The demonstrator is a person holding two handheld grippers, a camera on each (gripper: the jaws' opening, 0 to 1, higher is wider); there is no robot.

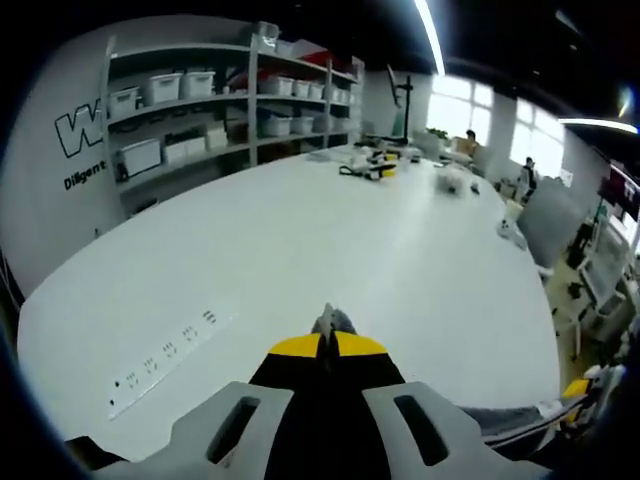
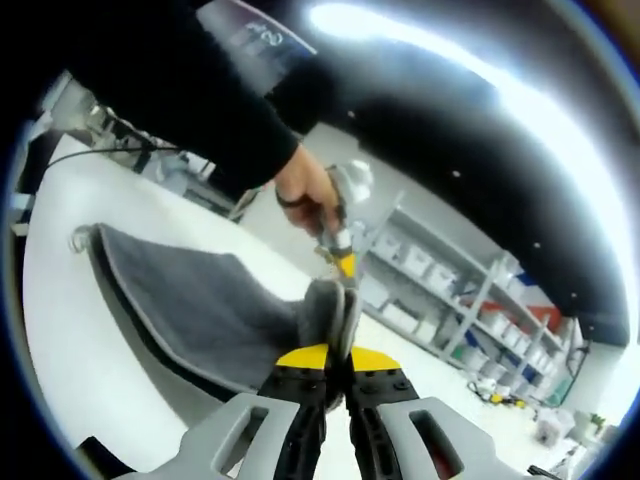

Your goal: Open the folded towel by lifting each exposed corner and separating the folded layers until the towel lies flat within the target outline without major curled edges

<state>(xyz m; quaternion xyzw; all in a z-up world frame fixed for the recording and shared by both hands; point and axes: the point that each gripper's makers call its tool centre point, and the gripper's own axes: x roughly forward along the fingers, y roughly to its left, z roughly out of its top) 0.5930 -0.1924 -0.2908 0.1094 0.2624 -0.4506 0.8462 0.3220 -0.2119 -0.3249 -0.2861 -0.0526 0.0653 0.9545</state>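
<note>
In the right gripper view the grey towel (image 2: pixel 200 300) stretches from the white table (image 2: pixel 70 370) up to my right gripper (image 2: pixel 336 345), whose yellow-tipped jaws are shut on a bunched edge of it. Just beyond, a hand (image 2: pixel 305 190) holds my left gripper (image 2: pixel 345 268), which pinches the same raised edge. In the left gripper view my left gripper (image 1: pixel 329 335) is shut, with a small tuft of the towel (image 1: pixel 331 320) sticking out between its tips. A strip of grey cloth (image 1: pixel 500 415) shows at the lower right.
The big white table (image 1: pixel 330 230) carries a flat socket strip (image 1: pixel 165 360) at the near left and small items (image 1: pixel 375 165) at the far end. Shelves with white bins (image 1: pixel 210 110) stand behind it. A black sleeve (image 2: pixel 180 90) crosses above the towel.
</note>
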